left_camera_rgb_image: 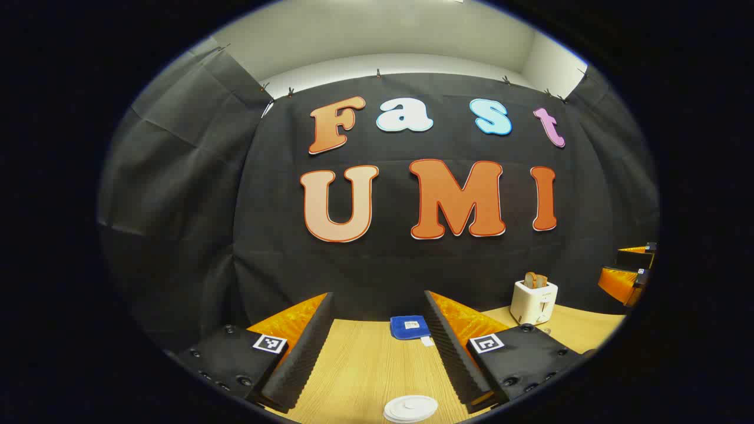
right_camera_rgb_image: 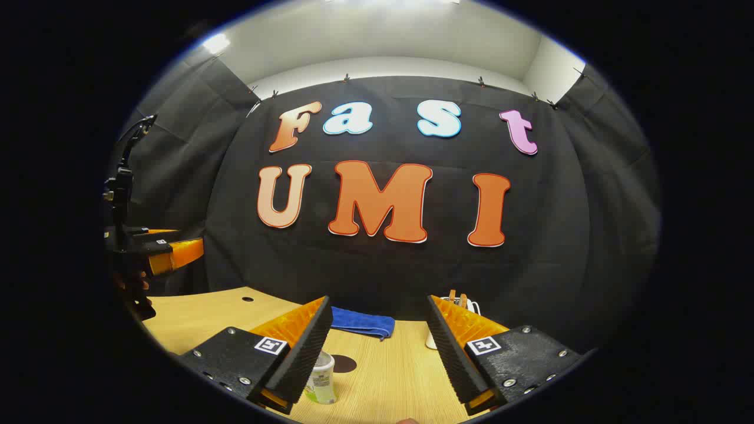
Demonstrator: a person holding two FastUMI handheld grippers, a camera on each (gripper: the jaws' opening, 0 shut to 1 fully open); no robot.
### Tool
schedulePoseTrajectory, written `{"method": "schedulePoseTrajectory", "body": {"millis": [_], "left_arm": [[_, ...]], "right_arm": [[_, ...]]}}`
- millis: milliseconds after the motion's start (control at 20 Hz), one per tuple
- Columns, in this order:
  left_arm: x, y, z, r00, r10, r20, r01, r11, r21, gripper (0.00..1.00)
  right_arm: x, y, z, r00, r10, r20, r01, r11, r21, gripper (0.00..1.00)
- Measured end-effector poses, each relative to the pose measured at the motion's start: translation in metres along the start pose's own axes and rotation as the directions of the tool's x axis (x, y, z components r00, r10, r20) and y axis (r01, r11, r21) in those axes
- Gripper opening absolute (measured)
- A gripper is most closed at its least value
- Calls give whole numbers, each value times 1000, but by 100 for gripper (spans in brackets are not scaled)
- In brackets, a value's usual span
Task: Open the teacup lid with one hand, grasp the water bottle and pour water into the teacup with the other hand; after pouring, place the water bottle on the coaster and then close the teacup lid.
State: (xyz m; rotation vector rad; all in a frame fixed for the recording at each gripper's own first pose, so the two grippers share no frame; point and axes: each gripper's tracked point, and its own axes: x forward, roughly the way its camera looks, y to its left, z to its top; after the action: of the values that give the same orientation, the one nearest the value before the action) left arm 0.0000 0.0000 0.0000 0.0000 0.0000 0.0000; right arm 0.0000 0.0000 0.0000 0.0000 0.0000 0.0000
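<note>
In the left gripper view the teacup's white round lid [left_camera_rgb_image: 410, 408] sits on the wooden table [left_camera_rgb_image: 365, 365] low between my left gripper's fingers. The left gripper [left_camera_rgb_image: 378, 297] is open, above the lid and holding nothing. In the right gripper view a small clear water bottle [right_camera_rgb_image: 321, 381] with a white cap and green label stands upright, partly hidden behind the left finger [right_camera_rgb_image: 300, 347]. A dark round coaster [right_camera_rgb_image: 344, 363] lies just beyond it. The right gripper [right_camera_rgb_image: 377, 300] is open and empty, above the table.
A blue cloth [left_camera_rgb_image: 409, 327] lies at the back of the table by the wall. A white toaster [left_camera_rgb_image: 533, 301] with bread stands at the back right. The right gripper [left_camera_rgb_image: 633, 268] shows at far right; the left gripper [right_camera_rgb_image: 159, 250] and a hand show at far left.
</note>
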Motion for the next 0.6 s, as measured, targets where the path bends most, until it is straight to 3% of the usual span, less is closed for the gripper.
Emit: {"method": "schedulePoseTrajectory", "body": {"millis": [600], "left_arm": [[1,-5,-2,1000,-6,-4,7,1000,4,97]], "right_arm": [[-3,1,1,1000,-3,7,3,1000,-22,95]]}}
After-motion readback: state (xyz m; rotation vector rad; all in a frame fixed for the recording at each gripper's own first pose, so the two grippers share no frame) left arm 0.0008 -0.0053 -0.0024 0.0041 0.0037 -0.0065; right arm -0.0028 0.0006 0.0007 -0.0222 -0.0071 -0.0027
